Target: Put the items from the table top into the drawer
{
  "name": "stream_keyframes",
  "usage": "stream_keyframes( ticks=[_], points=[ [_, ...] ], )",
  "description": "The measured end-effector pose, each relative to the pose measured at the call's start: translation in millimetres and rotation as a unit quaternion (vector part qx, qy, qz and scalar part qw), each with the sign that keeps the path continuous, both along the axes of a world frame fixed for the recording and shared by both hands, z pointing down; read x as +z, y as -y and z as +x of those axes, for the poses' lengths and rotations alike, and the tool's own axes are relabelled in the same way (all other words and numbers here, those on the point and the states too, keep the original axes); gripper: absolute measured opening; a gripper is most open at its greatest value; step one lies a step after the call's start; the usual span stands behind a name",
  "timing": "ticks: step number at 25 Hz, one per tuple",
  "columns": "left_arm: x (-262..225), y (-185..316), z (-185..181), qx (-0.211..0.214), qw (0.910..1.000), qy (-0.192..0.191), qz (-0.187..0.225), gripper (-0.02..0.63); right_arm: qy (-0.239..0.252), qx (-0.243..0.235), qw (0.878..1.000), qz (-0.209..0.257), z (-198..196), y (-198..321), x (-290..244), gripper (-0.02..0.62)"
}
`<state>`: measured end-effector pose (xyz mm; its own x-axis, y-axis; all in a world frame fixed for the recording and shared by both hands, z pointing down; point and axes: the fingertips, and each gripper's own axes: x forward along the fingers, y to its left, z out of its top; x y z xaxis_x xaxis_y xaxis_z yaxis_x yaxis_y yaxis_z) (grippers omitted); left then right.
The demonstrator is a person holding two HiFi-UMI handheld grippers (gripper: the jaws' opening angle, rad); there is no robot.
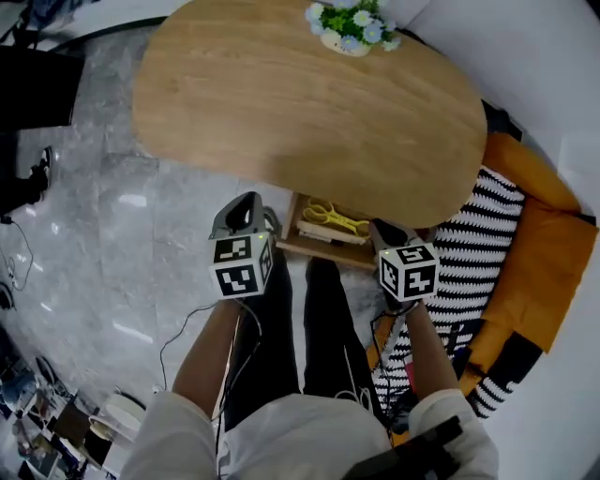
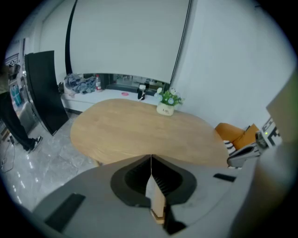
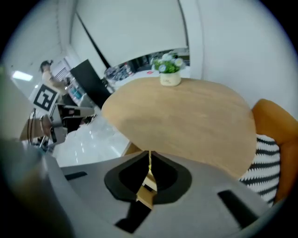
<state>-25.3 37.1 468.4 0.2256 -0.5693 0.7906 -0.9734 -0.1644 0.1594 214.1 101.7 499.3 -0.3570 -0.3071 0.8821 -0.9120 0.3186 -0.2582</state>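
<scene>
Head view shows the drawer (image 1: 319, 249) clearly — yellow scissors (image 1: 335, 218) inside.

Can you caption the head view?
Left gripper and right gripper hover near open drawer with yellow scissors under wooden table.

The table (image 1: 281, 103) hides part of the drawer (image 1: 323, 248), and the top edge crops the flower pot (image 1: 352, 28).
</scene>
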Motion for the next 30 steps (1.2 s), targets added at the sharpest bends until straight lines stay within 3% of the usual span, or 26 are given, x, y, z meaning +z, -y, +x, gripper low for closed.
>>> stream_keyframes(
  ticks=[2,5,10,13,17,21,25,30],
  points=[
    [-40,8,-2,0.001,0.9998,0.000,0.017,0.009,0.014,0.076,0.997,0.016,19,4,-38,0.000],
    [-103,32,0,0.011,0.9984,-0.009,0.055,0.009,0.028,0.174,0.983,0.054,48,15,-95,-0.005],
    [-209,52,16,0.047,0.9915,-0.029,0.118,0.009,0.013,0.257,0.957,0.136,91,20,-208,-0.005],
    [-266,51,28,0.076,0.9846,-0.049,0.149,0.009,-0.007,0.302,0.934,0.193,114,10,-279,-0.005],
    [-335,59,49,0.112,0.9695,-0.074,0.205,0.009,-0.035,0.345,0.901,0.260,132,-2,-352,-0.005],
    [-383,64,71,0.152,0.9520,-0.096,0.248,0.009,-0.055,0.372,0.877,0.299,140,-11,-394,-0.006],
    [-399,63,87,0.185,0.9415,-0.100,0.264,0.009,-0.079,0.388,0.866,0.306,141,-28,-406,-0.006],
    [-400,61,95,0.205,0.9374,-0.106,0.261,0.009,-0.106,0.398,0.859,0.302,138,-44,-406,-0.008]
  ],
)
